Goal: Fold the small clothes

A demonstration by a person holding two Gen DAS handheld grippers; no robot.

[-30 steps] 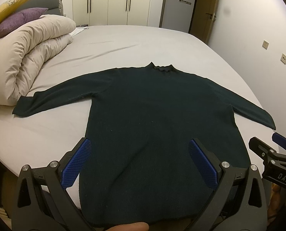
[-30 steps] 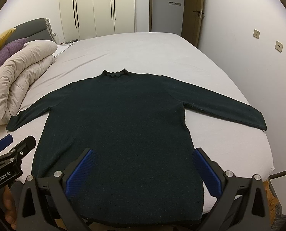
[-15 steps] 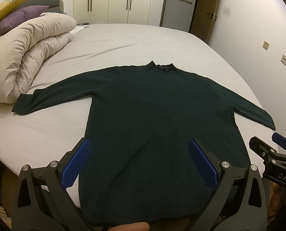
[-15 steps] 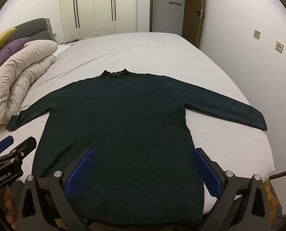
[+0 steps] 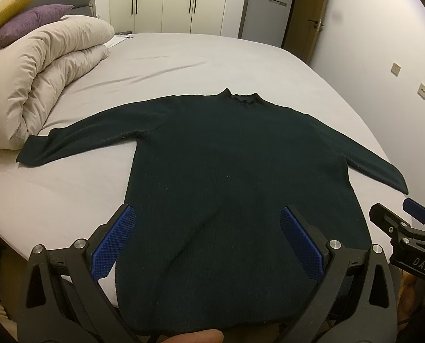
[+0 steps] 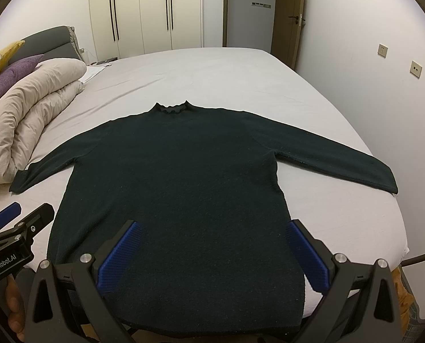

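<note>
Sweater: spread flat on the bed, hem nearest, sleeves out.
Left gripper: jaws wide, empty, above the hem.
Right gripper: likewise.
Advice: a sleeve cuff should be pinched first and laid across the body.

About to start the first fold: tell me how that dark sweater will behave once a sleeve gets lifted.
The dark sweater lies flat, following the bed, so it probably droops limply from any pinch. Its fuzzy knit surface suggests the textured pads will grip rather than slip. The long right sleeve will likely trail and drag the body unless lifted slowly.
</note>
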